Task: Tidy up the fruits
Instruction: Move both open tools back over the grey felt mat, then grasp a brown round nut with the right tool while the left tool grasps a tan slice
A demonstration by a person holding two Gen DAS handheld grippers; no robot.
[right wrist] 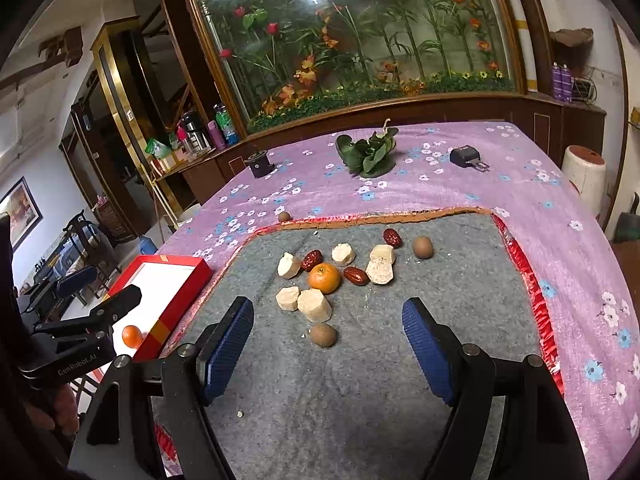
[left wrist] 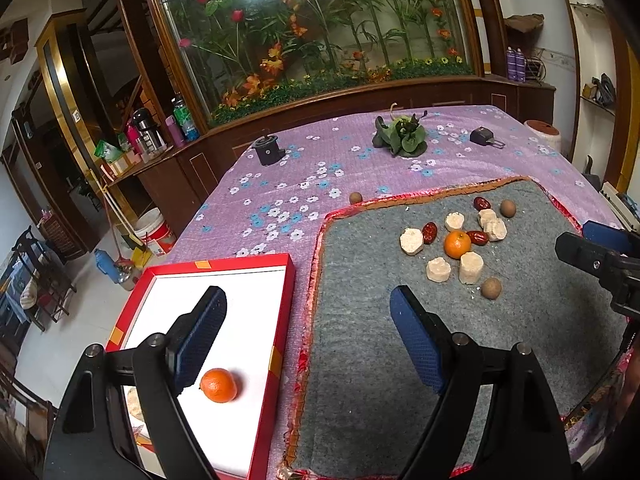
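Fruit cluster on grey felt mat [right wrist: 360, 380], mid-mat, ahead of right gripper [right wrist: 328, 344]. Counted: one orange mandarin [right wrist: 324, 278] at centre; six pale cut chunks [right wrist: 314, 305] around it; three red dates [right wrist: 356, 275]; two brown round fruits on the mat, near one [right wrist: 323, 335] just ahead of the right gripper's gap, far one [right wrist: 423, 247] by the back edge. Third brown round fruit [right wrist: 284, 216] off the mat, on the cloth just beyond its back edge.

Second mandarin [left wrist: 218, 385] lying in red-rimmed white tray [left wrist: 276, 320], left of the mat, just beside left finger of left gripper [left wrist: 308, 328]. Pale item at tray's near corner, partly hidden behind the gripper, not identifiable.

Both grippers empty, blue-padded jaws standing wide apart, clear of all fruit; part of a hand [right wrist: 60, 408] visible at lower left of right wrist view.

Surface: purple flower-print cloth [right wrist: 520, 184] over table, with green leafy bunch [right wrist: 370, 152] and two small black devices, left [right wrist: 259, 164] and right [right wrist: 466, 157], well behind the mat.

Room: large glass case [right wrist: 360, 32] of artificial flowers and bamboo on dark wood cabinetry; bottles on left ledge [right wrist: 192, 136].
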